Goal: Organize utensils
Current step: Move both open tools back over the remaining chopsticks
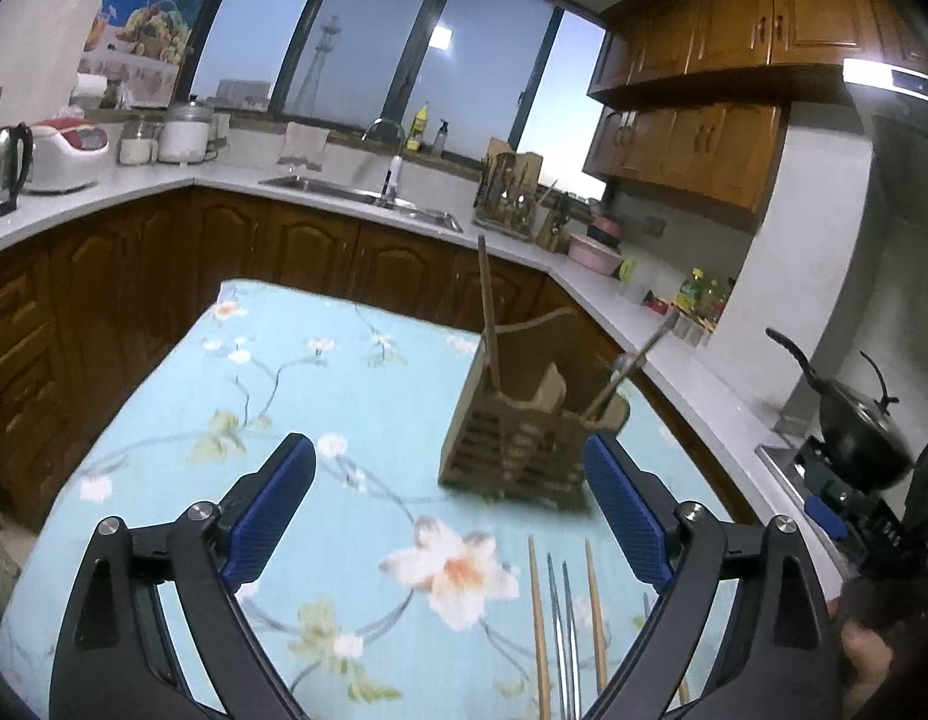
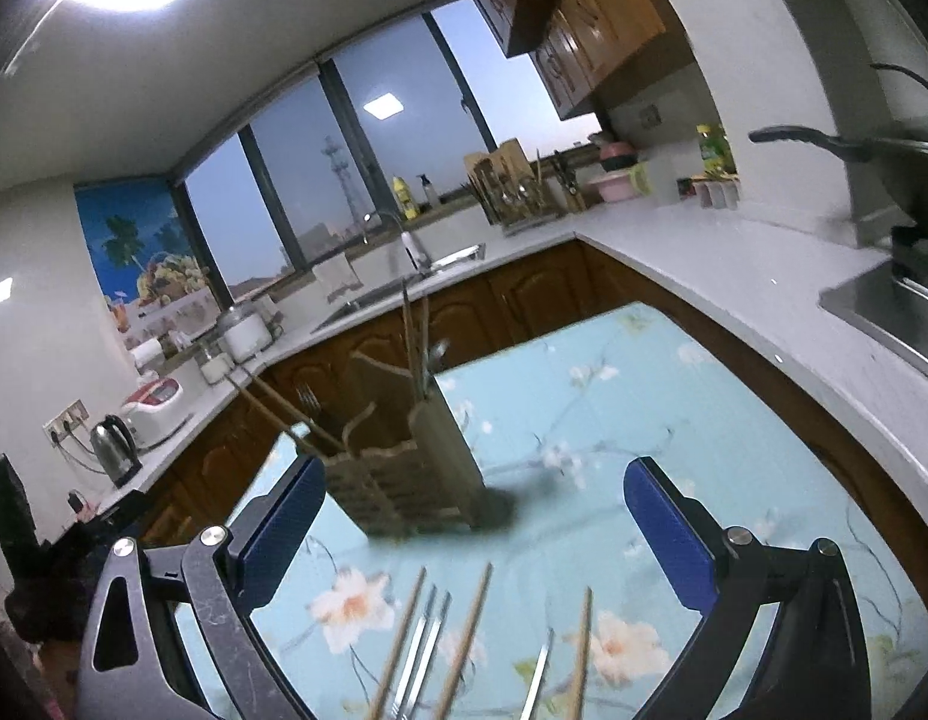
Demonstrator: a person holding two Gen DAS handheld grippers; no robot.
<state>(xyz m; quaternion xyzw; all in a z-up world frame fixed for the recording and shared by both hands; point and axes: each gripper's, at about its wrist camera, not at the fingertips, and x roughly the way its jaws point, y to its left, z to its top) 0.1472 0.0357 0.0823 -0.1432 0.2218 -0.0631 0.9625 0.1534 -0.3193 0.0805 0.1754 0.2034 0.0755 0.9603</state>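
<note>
A wooden utensil holder (image 1: pixel 517 444) stands on the floral blue tablecloth (image 1: pixel 344 396), with a wooden stick (image 1: pixel 489 318) and a metal utensil (image 1: pixel 634 369) upright in it. It also shows in the right wrist view (image 2: pixel 404 480). Loose wooden chopsticks (image 1: pixel 538 624) and metal utensils (image 1: pixel 562 630) lie on the cloth near me; the right wrist view shows chopsticks (image 2: pixel 466 636) and metal pieces (image 2: pixel 422 648) too. My left gripper (image 1: pixel 452 516) is open and empty above them. My right gripper (image 2: pixel 472 534) is open and empty, just short of the holder.
Wooden cabinets and a white counter (image 1: pixel 320 192) wrap around the table, with a sink (image 1: pixel 368 195), a kettle (image 1: pixel 5 165), a second utensil rack (image 1: pixel 508 192) and a black wok (image 1: pixel 853 420) on the stove at right.
</note>
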